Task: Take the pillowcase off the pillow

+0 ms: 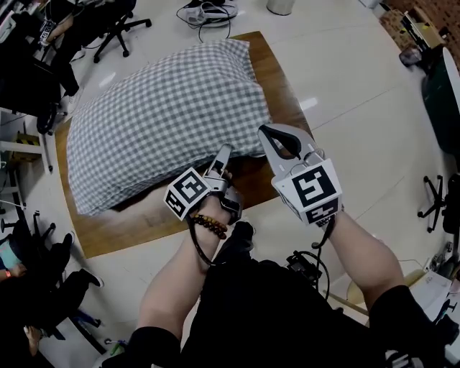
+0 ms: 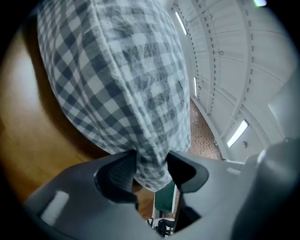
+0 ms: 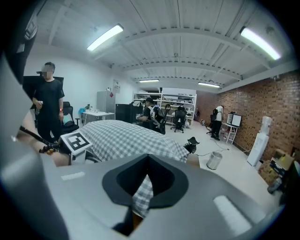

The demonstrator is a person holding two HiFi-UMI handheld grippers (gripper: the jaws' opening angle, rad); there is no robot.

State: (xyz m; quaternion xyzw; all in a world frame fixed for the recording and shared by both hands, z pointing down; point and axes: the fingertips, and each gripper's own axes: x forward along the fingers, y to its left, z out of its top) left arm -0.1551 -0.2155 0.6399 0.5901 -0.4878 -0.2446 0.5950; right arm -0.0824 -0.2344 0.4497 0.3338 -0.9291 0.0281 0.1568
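Observation:
A pillow in a grey-and-white checked pillowcase [image 1: 165, 108] lies on a low wooden table [image 1: 277, 68]. My left gripper [image 1: 224, 154] is at the pillow's near edge. In the left gripper view its jaws [image 2: 151, 168] pinch a bunched fold of the pillowcase [image 2: 122, 79]. My right gripper [image 1: 267, 133] is just to the right, at the pillow's near right corner, with its tips together [image 3: 149, 161]. A strip of the checked pillowcase [image 3: 126, 136] shows through the gap behind the tips. I cannot tell whether any cloth is caught there.
The table stands on a pale floor with office chairs [image 1: 118, 25] at the back left and cables [image 1: 208, 13] behind. A person in black [image 3: 47, 103] stands at the left, others sit at desks farther off. A small bin [image 3: 214, 160] stands on the floor.

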